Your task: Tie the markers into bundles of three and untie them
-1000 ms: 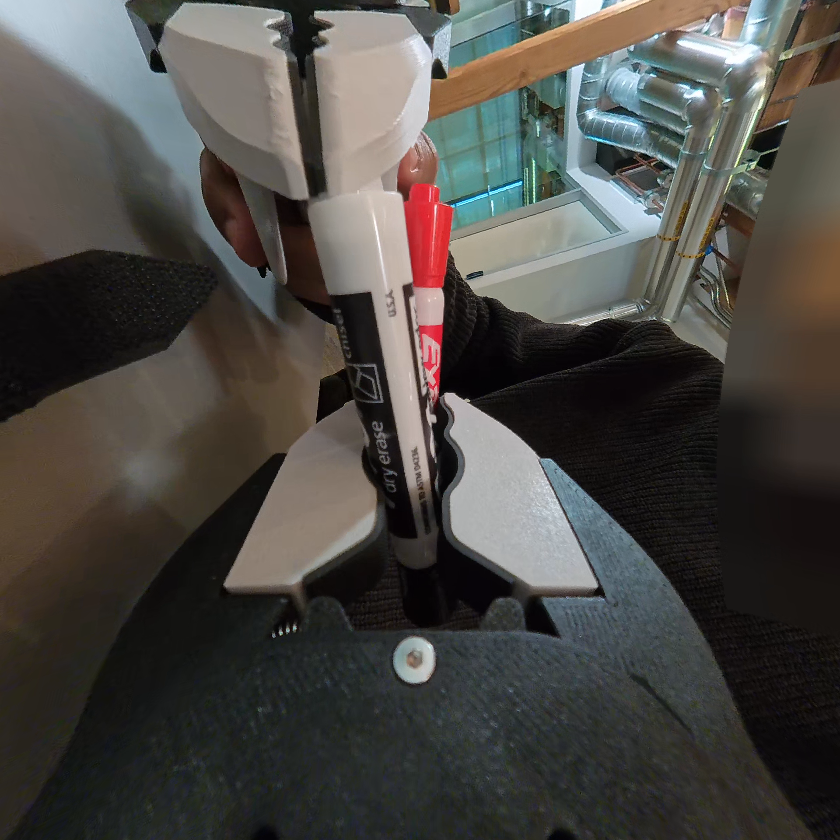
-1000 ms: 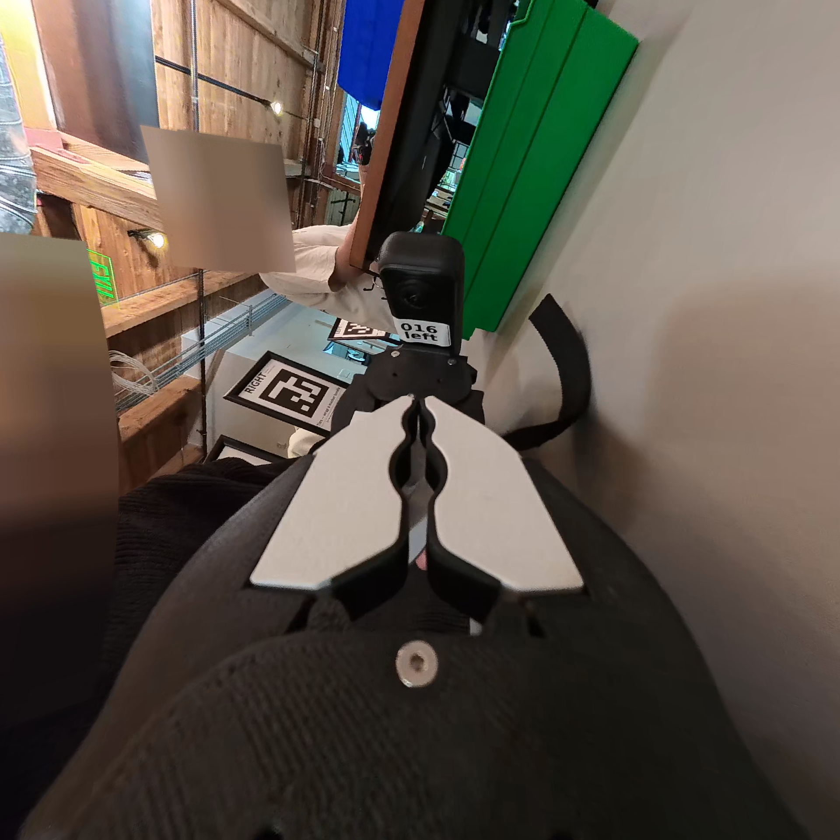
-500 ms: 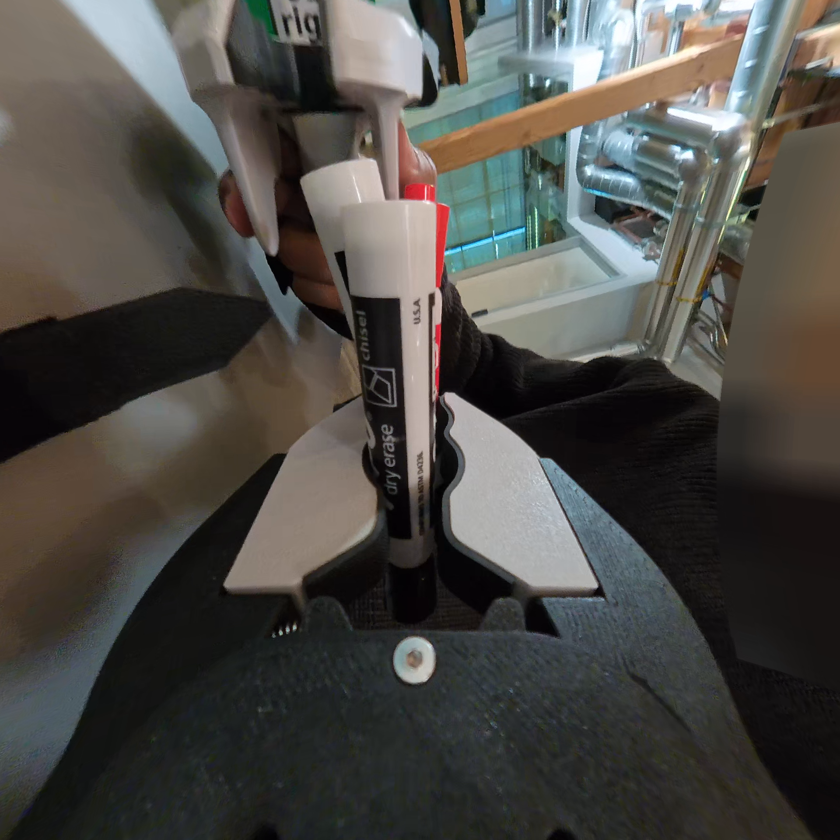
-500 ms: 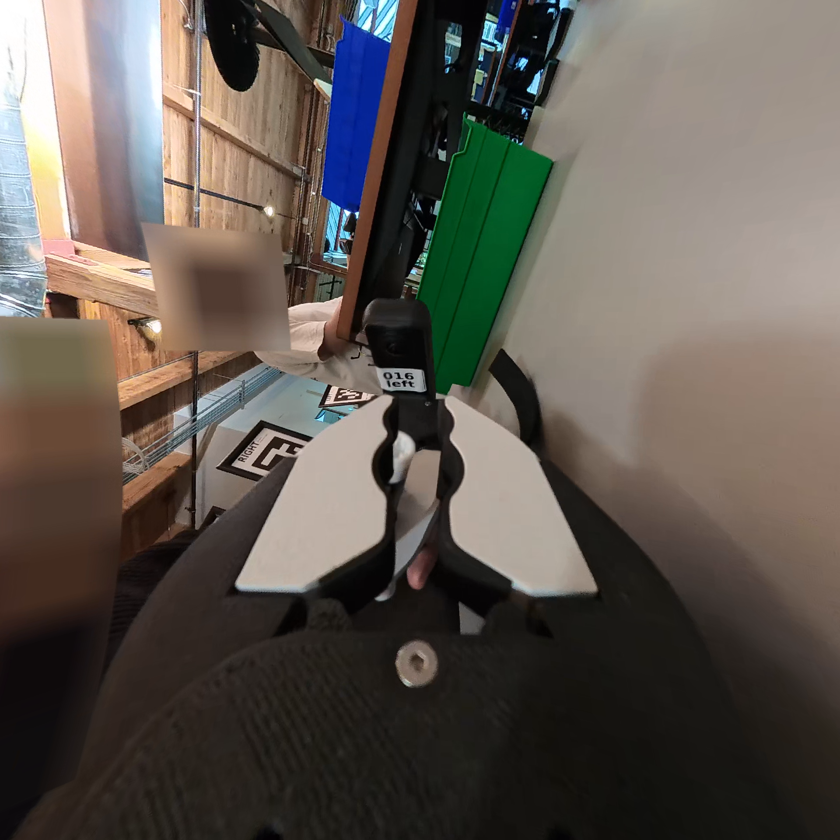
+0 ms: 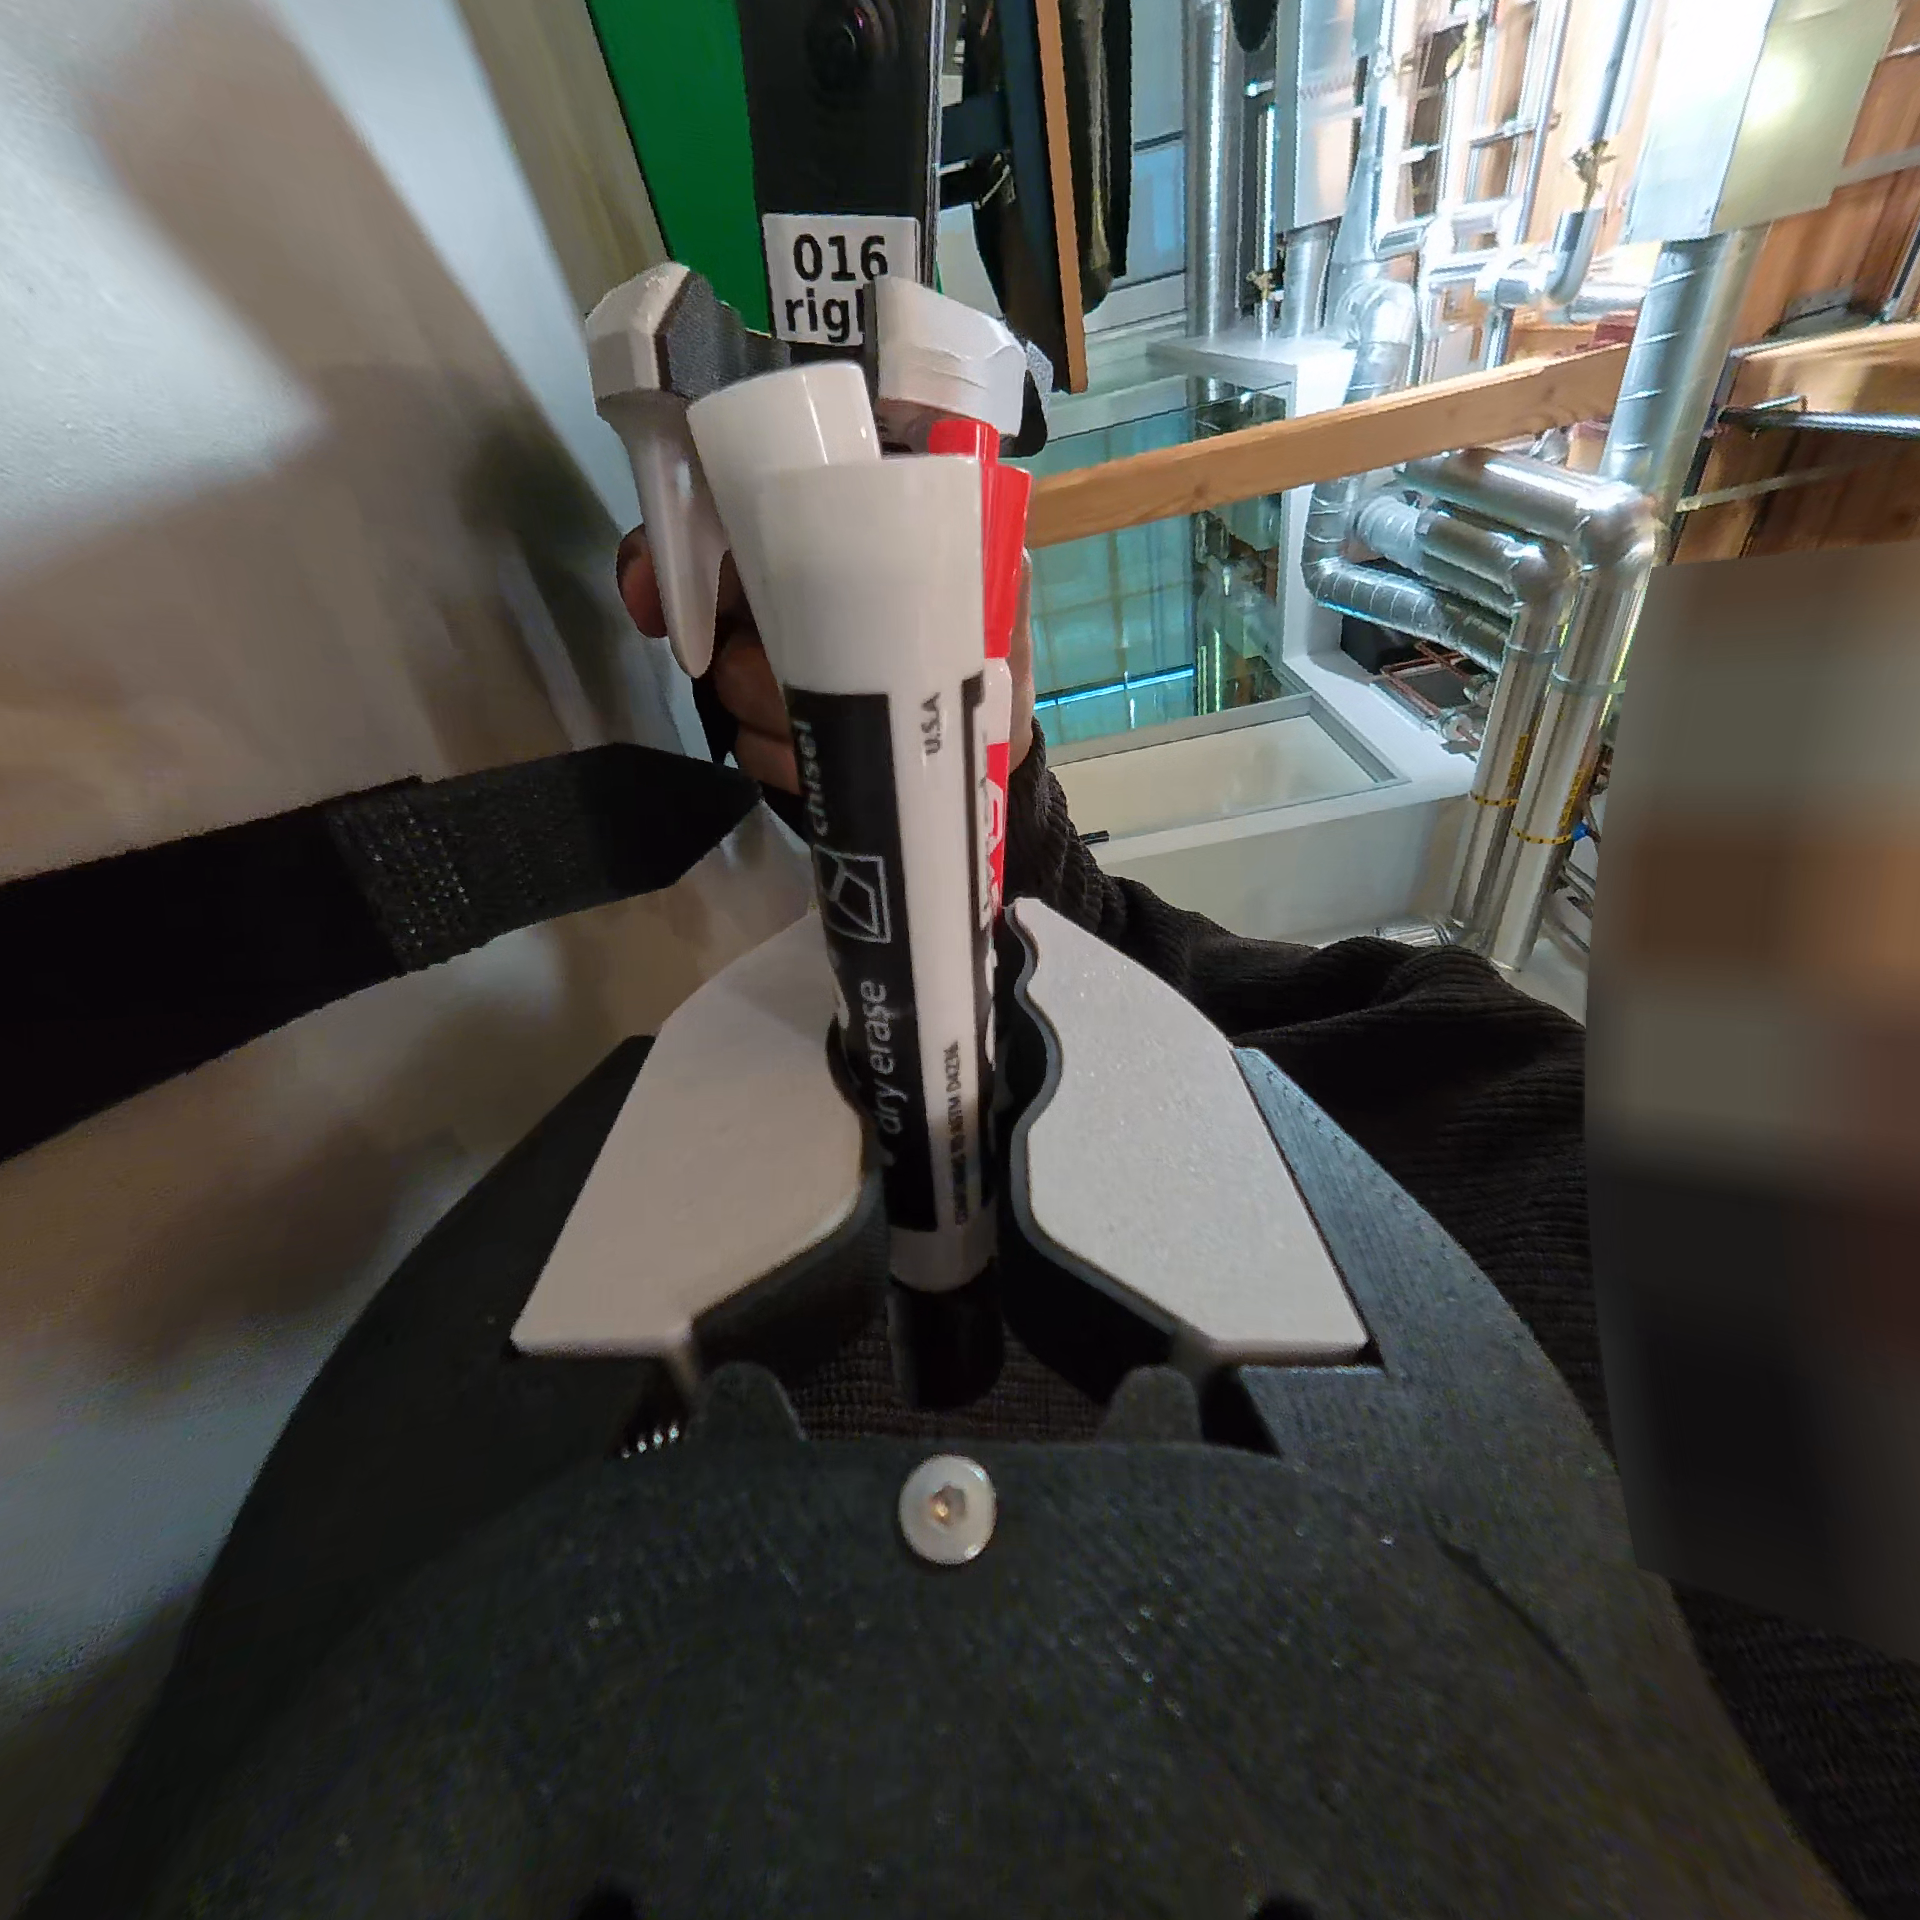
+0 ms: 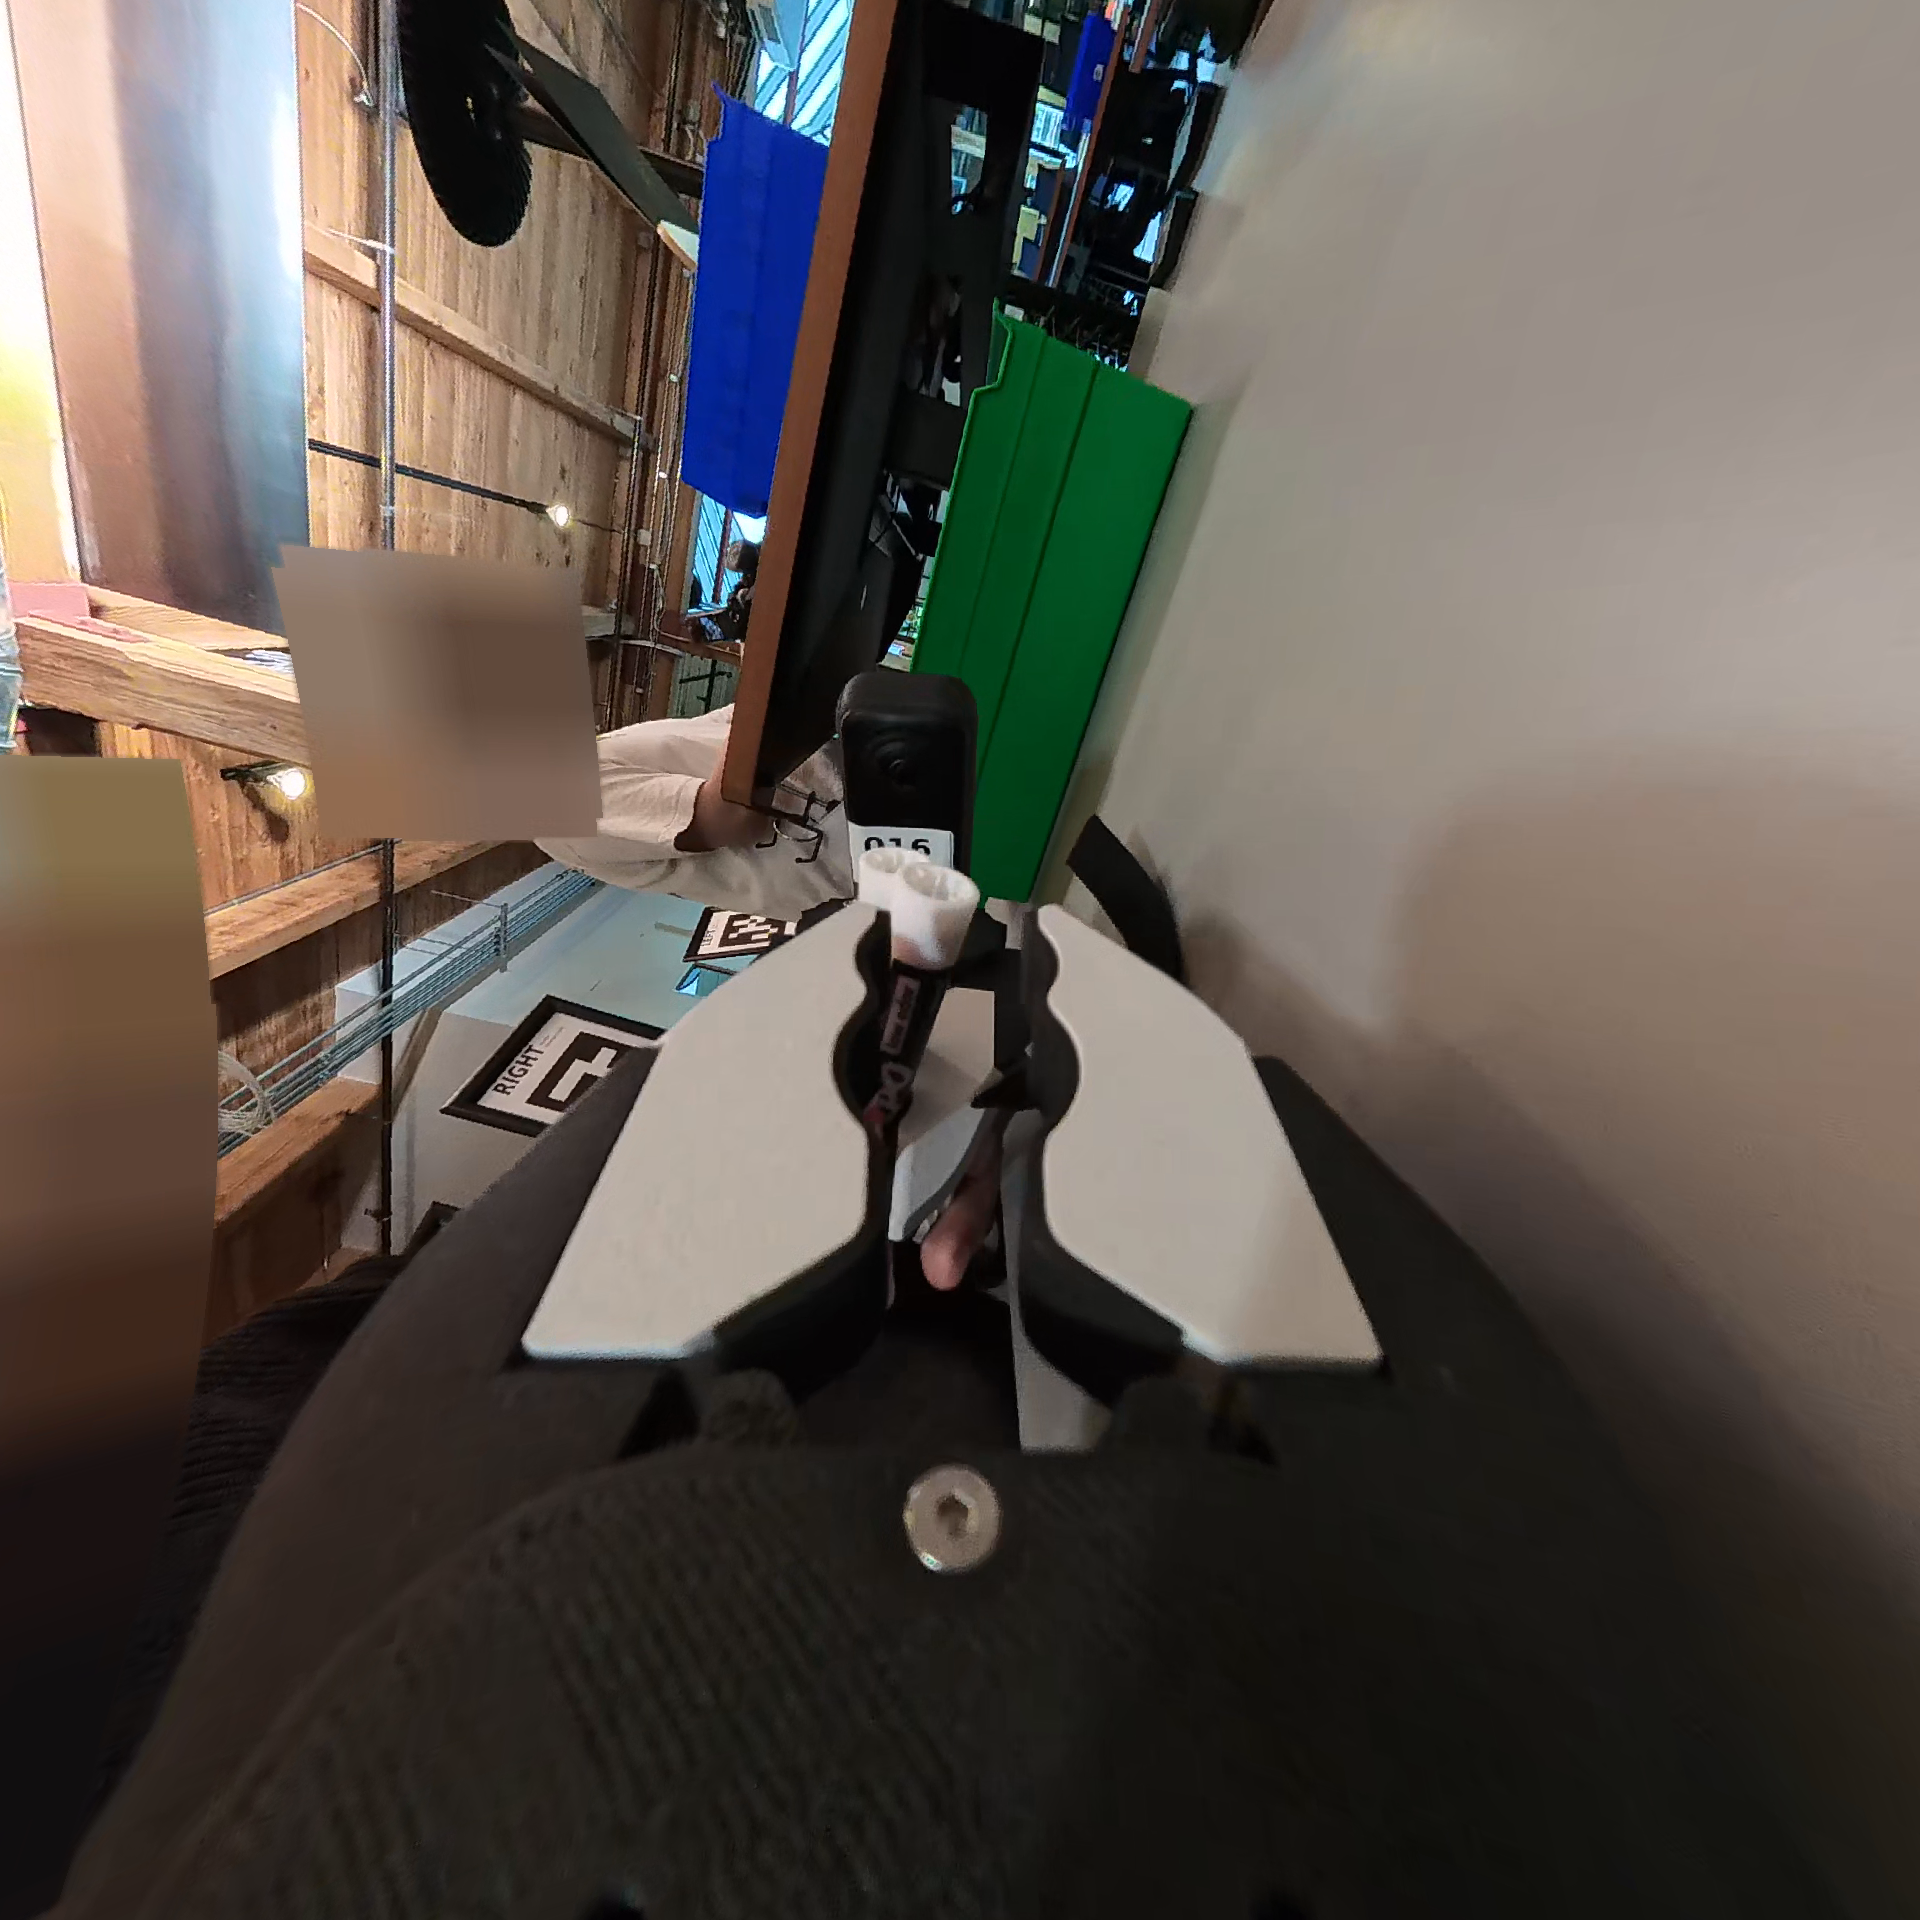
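My left gripper is shut on a bundle of three markers that stick out forward. A black-labelled white marker is in front, a second white one is behind it, and a red-capped one is at the right. My right gripper faces the marker ends, open, with one finger on either side of them. In the right wrist view the right gripper is open and the white marker ends show between its fingertips. A loose black strap trails to the left and also shows in the right wrist view.
The white table surface lies along one side. A green bin and a blue bin stand beyond. The hand holding the right gripper is behind the markers. A seated person in white is in the background. The tips of one gripper are about 8 cm away from the tips of the other. The loose black strap is about 8 cm from both grippers' fingertips.
My right gripper was shut at the marker ends one second ago; it has opened and drawn back a little. My left gripper keeps its hold on the markers. More of the strap shows.
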Demonstrator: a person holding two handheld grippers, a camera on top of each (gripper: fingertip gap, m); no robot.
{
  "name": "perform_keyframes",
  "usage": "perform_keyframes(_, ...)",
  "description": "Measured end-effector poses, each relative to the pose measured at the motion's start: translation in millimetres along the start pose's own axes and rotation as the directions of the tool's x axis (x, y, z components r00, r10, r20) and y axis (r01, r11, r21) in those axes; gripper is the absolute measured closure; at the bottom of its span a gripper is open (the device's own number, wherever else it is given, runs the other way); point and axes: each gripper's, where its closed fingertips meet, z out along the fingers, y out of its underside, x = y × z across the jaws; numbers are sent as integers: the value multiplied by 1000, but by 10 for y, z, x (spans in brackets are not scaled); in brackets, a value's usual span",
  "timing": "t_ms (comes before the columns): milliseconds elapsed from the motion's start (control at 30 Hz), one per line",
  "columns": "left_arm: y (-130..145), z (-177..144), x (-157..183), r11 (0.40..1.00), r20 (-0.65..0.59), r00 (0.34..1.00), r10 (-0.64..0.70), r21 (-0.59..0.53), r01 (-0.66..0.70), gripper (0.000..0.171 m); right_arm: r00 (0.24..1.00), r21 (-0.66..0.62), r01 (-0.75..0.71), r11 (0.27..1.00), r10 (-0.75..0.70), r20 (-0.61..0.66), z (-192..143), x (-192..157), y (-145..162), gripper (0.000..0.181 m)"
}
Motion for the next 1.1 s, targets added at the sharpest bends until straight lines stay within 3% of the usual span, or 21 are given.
perform_keyframes(667,96,59,-20,998,-9,999,-48,-52,47,152,995,-30,24,999,-27,-95,69,132,86,162)
perform_keyframes(1100,122,79,-19,997,-13,999,-51,-67,50,152,1000,-74,-8,997,7,-11,91,37,158,173)
